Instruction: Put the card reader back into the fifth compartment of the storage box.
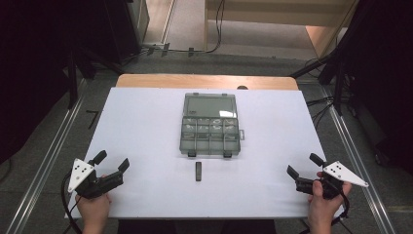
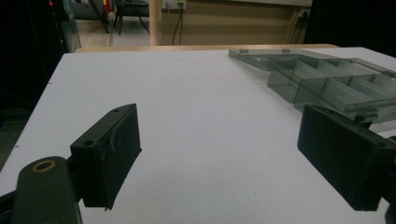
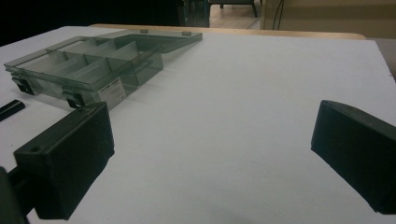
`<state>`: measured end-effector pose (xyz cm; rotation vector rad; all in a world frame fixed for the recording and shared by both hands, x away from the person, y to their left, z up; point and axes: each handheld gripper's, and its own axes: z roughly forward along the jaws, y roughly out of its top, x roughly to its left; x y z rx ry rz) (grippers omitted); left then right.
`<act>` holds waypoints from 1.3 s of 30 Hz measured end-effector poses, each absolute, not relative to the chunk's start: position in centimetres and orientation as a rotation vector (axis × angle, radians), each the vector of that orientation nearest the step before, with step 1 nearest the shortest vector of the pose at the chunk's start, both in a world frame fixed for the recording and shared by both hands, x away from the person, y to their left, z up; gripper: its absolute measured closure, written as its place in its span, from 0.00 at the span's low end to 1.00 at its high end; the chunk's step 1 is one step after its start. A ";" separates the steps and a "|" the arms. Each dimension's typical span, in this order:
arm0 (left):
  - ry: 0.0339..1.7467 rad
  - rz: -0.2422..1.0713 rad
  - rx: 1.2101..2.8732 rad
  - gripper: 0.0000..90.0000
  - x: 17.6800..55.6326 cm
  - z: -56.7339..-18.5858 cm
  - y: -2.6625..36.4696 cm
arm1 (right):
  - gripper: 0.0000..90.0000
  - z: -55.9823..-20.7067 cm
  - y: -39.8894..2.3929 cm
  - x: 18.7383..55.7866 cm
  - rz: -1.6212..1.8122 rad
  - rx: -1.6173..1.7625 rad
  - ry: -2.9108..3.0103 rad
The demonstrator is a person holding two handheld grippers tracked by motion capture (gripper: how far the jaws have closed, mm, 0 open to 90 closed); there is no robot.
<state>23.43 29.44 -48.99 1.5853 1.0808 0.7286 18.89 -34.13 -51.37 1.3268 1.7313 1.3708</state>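
Observation:
A clear grey compartment box [image 1: 210, 126] lies open in the middle of the white table top [image 1: 146, 126], its lid folded back on the far side. A small dark block [image 1: 198, 171] lies just in front of the box. My left gripper [image 1: 111, 161] rests at the front left corner, held by a hand, jaws wide apart and empty. My right gripper [image 1: 305, 165] sits at the front right, also open and empty. The box [image 2: 327, 81] shows to the right in the left gripper view. In the right gripper view the box [image 3: 88, 63] and the block [image 3: 10, 109] lie to the left.
The white board lies on a wooden table [image 1: 204, 80]. Metal rails [image 1: 44, 161] run along the floor on both sides. Dark stands and cables [image 1: 336, 78] crowd the far right. Bare white surface lies between each gripper and the box.

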 end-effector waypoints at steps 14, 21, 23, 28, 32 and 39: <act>1.082 0.730 1.582 0.15 23.5 -49.0 29.5 | 0.00 -49.9 -32.4 19.1 1.377 1.258 1.788; 1.080 0.728 1.578 0.15 23.4 -49.0 29.5 | 0.00 -48.7 -31.3 19.2 1.395 1.216 1.821; 1.080 0.729 1.580 0.15 23.4 -49.0 29.5 | 0.00 -48.3 -30.8 19.3 1.397 1.204 1.842; 1.080 0.731 1.581 0.15 23.4 -49.0 29.5 | 0.00 -47.5 -29.6 19.6 1.416 1.167 1.892; 1.079 0.736 1.584 0.15 23.5 -49.0 29.4 | 0.04 -47.3 -28.9 19.8 1.422 1.148 1.911; 1.078 0.739 1.587 0.15 23.4 -49.0 29.4 | 0.13 -46.5 -27.7 20.4 1.440 1.131 1.966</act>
